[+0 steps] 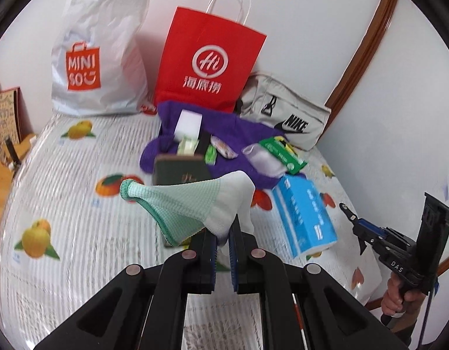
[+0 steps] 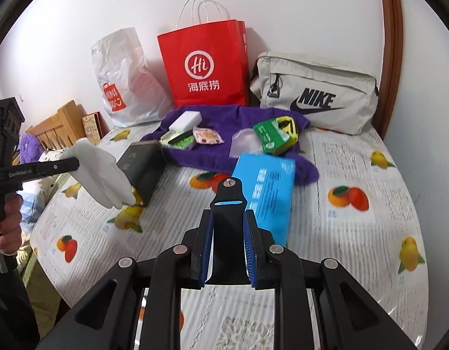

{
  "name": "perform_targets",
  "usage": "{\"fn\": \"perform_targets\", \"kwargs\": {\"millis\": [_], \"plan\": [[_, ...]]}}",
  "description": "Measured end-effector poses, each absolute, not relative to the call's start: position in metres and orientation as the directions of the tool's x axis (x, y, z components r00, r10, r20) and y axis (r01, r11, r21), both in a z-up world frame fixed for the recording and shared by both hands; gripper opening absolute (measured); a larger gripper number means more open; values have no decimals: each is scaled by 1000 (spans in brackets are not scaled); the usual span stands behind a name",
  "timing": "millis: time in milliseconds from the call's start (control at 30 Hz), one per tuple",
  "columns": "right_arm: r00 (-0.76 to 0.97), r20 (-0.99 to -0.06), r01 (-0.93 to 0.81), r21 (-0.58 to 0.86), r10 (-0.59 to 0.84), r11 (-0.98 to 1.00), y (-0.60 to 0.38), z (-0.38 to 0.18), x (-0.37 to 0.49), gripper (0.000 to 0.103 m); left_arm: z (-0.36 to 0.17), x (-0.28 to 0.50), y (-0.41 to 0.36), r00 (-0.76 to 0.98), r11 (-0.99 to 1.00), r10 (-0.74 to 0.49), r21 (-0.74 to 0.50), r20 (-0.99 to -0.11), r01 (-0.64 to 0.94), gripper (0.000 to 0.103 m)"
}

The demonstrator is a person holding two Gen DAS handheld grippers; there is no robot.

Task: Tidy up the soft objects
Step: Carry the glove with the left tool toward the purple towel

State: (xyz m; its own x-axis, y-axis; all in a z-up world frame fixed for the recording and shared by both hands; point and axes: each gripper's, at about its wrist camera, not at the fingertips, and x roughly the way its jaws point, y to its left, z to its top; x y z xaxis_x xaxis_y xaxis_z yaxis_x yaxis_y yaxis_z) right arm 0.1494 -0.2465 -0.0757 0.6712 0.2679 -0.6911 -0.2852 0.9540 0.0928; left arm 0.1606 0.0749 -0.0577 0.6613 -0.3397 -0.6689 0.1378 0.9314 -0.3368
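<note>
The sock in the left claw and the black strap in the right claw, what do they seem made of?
Sock: probably knitted cotton blend, matte; waffle ribbing, hangs limp. Strap: likely silicone rubber, smooth, faint sheen, with a small metal pin.

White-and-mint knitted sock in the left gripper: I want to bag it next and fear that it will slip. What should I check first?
1. Left gripper shut on the white-and-mint knitted sock: ok.
2. Sock lifted off the fruit-print bed cover: ok.
3. Right gripper shut on the black rubber strap: ok.
4. Right gripper apart from the sock: ok.
5. Red paper bag with white handles standing upright against the wall: ok.
6. Red bag's mouth open wide enough for the sock: cannot tell.
</note>
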Motion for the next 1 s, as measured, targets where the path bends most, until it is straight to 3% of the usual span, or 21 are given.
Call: {"fn": "perform_targets", "kwargs": {"millis": [333, 1000], "plan": [[683, -680, -285, 90, 268, 954, -247, -66, 194, 21, -38, 202, 70, 680, 939, -326, -310, -656, 151, 7], [666, -699, -290, 81, 262, 954, -246, -77, 283, 21, -55, 285, 68, 655, 954, -281, -276, -702, 114, 7]]}}
